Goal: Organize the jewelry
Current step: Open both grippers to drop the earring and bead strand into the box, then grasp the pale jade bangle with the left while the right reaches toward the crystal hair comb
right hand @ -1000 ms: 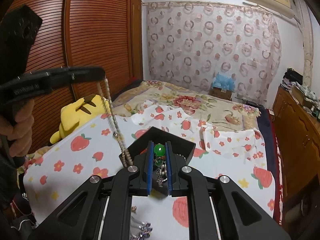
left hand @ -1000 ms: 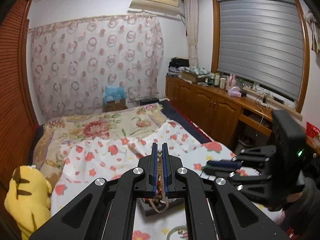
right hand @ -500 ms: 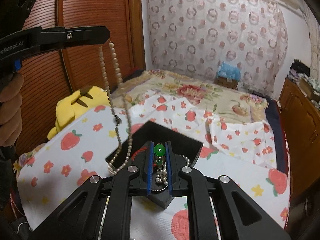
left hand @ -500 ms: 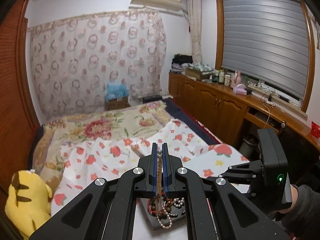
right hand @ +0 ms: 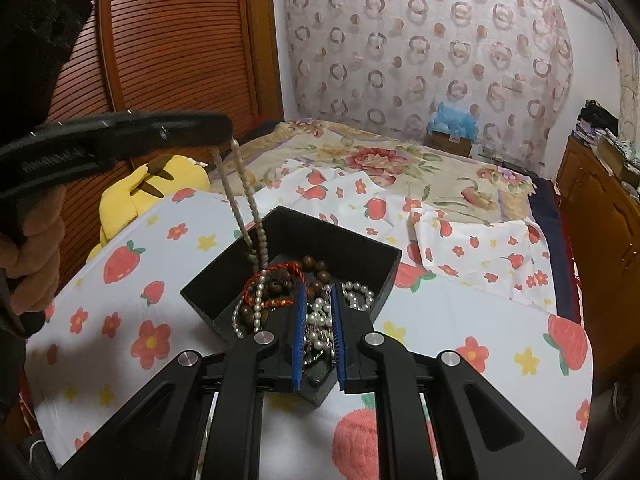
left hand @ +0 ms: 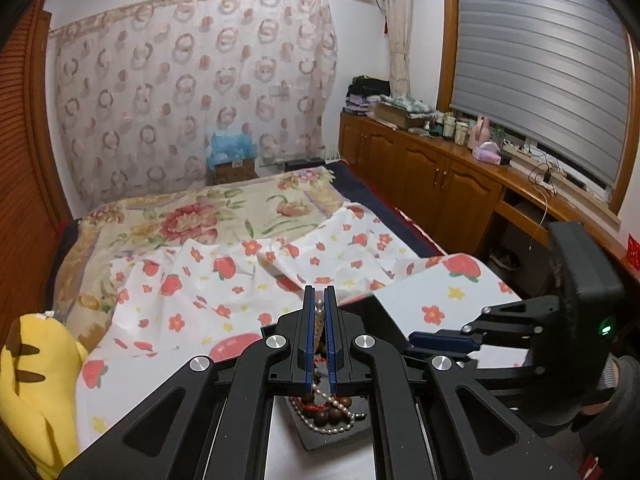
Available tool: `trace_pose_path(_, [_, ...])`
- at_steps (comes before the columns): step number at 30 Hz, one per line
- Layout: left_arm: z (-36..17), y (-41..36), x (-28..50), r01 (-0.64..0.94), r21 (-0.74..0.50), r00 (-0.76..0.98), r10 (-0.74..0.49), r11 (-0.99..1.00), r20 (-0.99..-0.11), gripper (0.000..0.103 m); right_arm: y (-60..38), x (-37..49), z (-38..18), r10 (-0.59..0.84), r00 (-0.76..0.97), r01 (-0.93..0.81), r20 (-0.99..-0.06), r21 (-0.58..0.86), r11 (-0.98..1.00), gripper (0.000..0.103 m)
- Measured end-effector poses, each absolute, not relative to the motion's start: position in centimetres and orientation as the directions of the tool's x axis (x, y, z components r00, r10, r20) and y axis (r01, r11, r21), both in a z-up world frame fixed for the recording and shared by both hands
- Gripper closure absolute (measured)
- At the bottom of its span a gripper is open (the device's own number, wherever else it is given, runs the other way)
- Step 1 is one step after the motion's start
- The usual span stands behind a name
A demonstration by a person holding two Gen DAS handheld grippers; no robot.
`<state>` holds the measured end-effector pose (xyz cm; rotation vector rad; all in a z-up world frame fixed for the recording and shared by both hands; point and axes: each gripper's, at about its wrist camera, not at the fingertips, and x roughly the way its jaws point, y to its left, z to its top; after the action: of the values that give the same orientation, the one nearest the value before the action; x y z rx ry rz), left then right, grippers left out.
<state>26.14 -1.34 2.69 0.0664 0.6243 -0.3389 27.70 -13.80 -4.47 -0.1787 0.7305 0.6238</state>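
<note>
A pearl necklace (right hand: 240,196) is pinched at its top between the blue pads of the left claw (left hand: 319,312), whose jaws are closed down to the width of the beads. In the right wrist view the strand is seen hanging as 2 lines from that claw (right hand: 224,136) down into a black jewelry box (right hand: 352,256), where its lower end is gathered on a pile of brown wooden beads (right hand: 316,270), a red cord bracelet (right hand: 276,284) and more white pearls (right hand: 358,290).

The right claw (right hand: 318,336) is held just over the near corner of the box, its jaws parted by a narrow gap with nothing gripped between them; jewelry is seen through the gap. In the left wrist view this claw (left hand: 444,340) is found at the right, close beside the box (left hand: 376,320).

The box is set on a white strawberry-print cloth (right hand: 460,320) spread over a worktop. A floral bedspread (left hand: 192,220) is laid out farther back, and a yellow plush toy (left hand: 32,376) is propped at the left.
</note>
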Motion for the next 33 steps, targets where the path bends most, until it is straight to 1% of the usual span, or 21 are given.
trace_pose_path(6, [0.1, -1.9, 26.2, 0.328, -0.046, 0.731, -0.285, 0.943, -0.620, 0.098, -15.6, 25.5, -4.9, 0.458, 0.582, -0.562, -0.672, 0.074, 0.824, 0.089])
trace_pose_path(8, [-0.2, -1.8, 26.0, 0.316, -0.046, 0.734, -0.275, 0.948, -0.620, 0.078, -16.1, 24.4, -5.2, 0.448, 0.587, -0.555, -0.675, 0.067, 0.829, 0.089])
trace_pose_path(10, [-0.4, -1.6, 25.3, 0.308, -0.043, 0.743, -0.268, 0.951, -0.613, 0.072, -16.7, 23.5, -5.4, 0.442, 0.588, -0.550, -0.677, 0.066, 0.832, 0.089])
trace_pose_path(12, [-0.6, -1.4, 24.6, 0.304, -0.040, 0.746, -0.264, 0.952, -0.612, 0.068, -17.1, 22.4, -5.8, 0.440, 0.585, -0.544, -0.681, 0.072, 0.836, 0.089])
trace_pose_path(13, [-0.8, -1.4, 24.0, 0.301, -0.035, 0.748, -0.259, 0.953, -0.611, 0.063, -17.2, 21.9, -5.9, 0.440, 0.582, -0.542, -0.684, 0.077, 0.837, 0.089])
trace_pose_path(14, [-1.0, -1.3, 23.3, 0.301, -0.027, 0.751, -0.254, 0.953, -0.610, 0.060, -17.4, 21.3, -6.2, 0.441, 0.579, -0.541, -0.686, 0.082, 0.837, 0.089])
trace_pose_path(16, [-1.7, -1.2, 22.0, 0.298, -0.011, 0.753, -0.242, 0.955, -0.612, 0.059, -17.7, 20.4, -6.6, 0.439, 0.574, -0.538, -0.691, 0.087, 0.839, 0.089])
trace_pose_path(17, [-1.8, -1.1, 21.6, 0.296, -0.009, 0.752, -0.239, 0.955, -0.614, 0.057, -17.8, 20.1, -6.7, 0.438, 0.572, -0.535, -0.693, 0.090, 0.840, 0.086])
trace_pose_path(18, [-2.1, -1.0, 21.1, 0.294, -0.008, 0.751, -0.236, 0.956, -0.617, 0.056, -17.9, 19.8, -6.8, 0.439, 0.569, -0.532, -0.695, 0.095, 0.841, 0.081])
trace_pose_path(20, [-3.0, -0.7, 19.7, 0.289, -0.017, 0.743, -0.235, 0.957, -0.627, 0.055, -18.0, 18.8, -7.2, 0.442, 0.562, -0.529, -0.700, 0.107, 0.842, 0.077])
trace_pose_path(29, [-6.8, 0.3, 15.9, 0.263, -0.055, 0.696, -0.229, 0.963, -0.680, 0.054, -18.3, 16.1, -8.1, 0.419, 0.575, -0.500, -0.703, 0.105, 0.860, 0.076])
trace_pose_path(31, [-7.5, 0.3, 15.3, 0.264, -0.061, 0.686, -0.232, 0.963, -0.690, 0.053, -18.5, 15.6, -8.3, 0.414, 0.580, -0.487, -0.701, 0.108, 0.867, 0.072])
trace_pose_path(32, [-7.8, 0.3, 15.1, 0.263, -0.059, 0.683, -0.229, 0.963, -0.693, 0.053, -18.7, 15.3, -8.4, 0.410, 0.585, -0.479, -0.700, 0.110, 0.871, 0.066])
trace_pose_path(33, [-8.1, 0.3, 15.1, 0.258, -0.059, 0.680, -0.225, 0.964, -0.697, 0.053, -18.8, 15.1, -8.5, 0.407, 0.589, -0.473, -0.698, 0.111, 0.874, 0.064])
